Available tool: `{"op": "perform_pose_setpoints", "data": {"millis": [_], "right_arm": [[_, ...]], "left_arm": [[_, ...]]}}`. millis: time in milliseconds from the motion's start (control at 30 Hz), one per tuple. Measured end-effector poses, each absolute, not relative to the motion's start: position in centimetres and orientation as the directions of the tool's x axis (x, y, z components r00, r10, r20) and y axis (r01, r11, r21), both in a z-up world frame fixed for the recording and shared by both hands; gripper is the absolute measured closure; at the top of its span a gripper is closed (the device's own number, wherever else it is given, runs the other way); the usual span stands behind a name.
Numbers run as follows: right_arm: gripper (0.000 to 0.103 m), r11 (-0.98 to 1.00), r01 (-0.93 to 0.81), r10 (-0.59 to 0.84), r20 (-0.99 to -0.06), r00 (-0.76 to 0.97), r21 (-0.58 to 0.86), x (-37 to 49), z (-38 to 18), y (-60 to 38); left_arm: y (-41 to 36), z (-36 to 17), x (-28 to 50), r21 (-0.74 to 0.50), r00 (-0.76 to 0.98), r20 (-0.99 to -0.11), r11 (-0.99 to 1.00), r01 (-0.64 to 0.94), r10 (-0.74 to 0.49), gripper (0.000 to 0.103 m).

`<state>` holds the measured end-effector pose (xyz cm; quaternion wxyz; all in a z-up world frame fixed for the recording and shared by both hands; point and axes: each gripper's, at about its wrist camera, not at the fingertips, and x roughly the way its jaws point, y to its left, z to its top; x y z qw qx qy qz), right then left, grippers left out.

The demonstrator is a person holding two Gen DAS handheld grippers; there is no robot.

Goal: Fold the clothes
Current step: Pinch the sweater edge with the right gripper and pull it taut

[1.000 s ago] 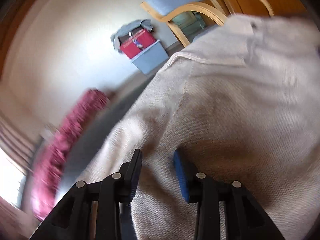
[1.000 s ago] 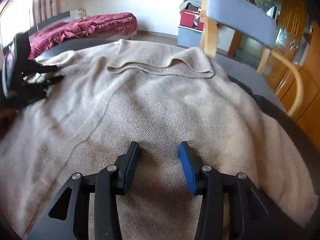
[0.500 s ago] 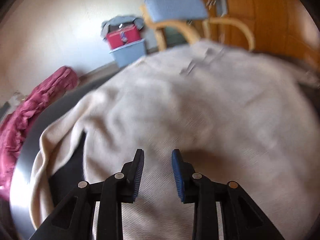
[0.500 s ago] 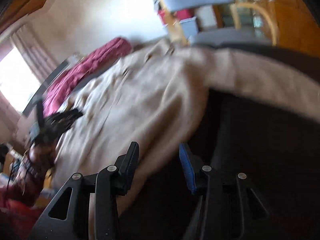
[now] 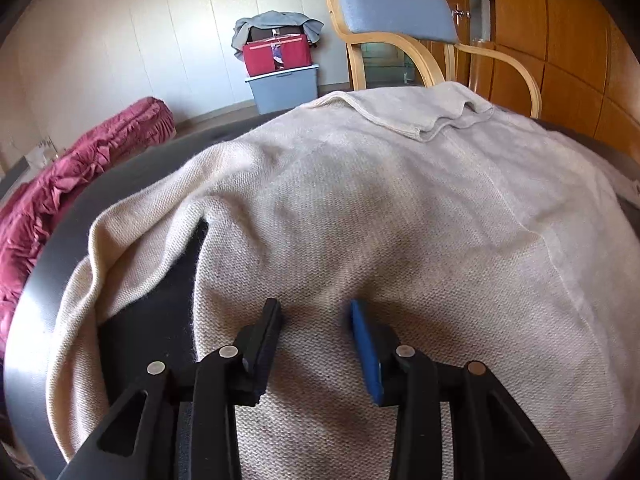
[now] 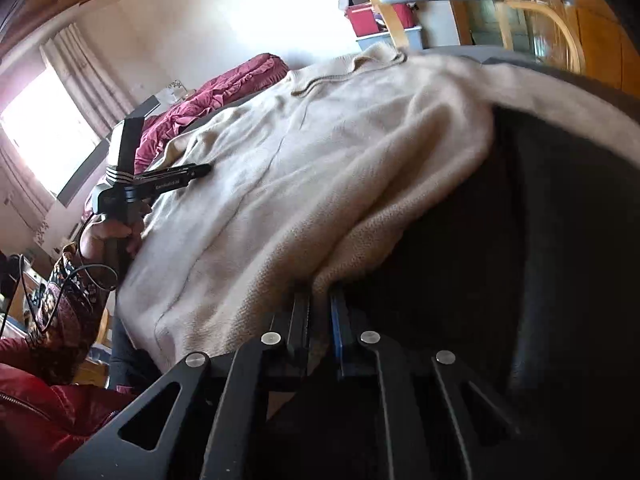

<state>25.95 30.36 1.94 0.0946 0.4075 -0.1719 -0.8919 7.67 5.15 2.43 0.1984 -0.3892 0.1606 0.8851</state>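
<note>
Right gripper (image 6: 320, 312) clenched on a bunched edge of the beige sweater (image 5: 380, 208), left gripper (image 5: 314, 320) released, jaws apart above the sweater's body, sweater spread across the dark table (image 5: 132, 168), blue chair (image 5: 396, 12) beyond.

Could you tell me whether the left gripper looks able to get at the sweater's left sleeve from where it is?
Probably yes: the left gripper is open above the sweater, and its sleeve lies uncovered beside it.
</note>
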Motion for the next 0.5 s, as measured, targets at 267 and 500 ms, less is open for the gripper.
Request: {"op": "perform_pose_setpoints", "data": {"millis": [267,500], "right_arm": [[0.095,-0.929,-0.108,-0.170,-0.666,-0.726,0.354,31.4,6.0,34.7],[0.101,-0.903,-0.253,-0.091,-0.728,-0.679,0.348,33.6,3.3,38.1]], "left_arm": [[4.7,2.4,7.3,0.095,-0.605,-0.756,-0.873,-0.479,0.250,0.065],[4.4,2.5,7.2,0.073,-0.592,-0.761,-0.872,-0.483,0.265,0.065]]}}
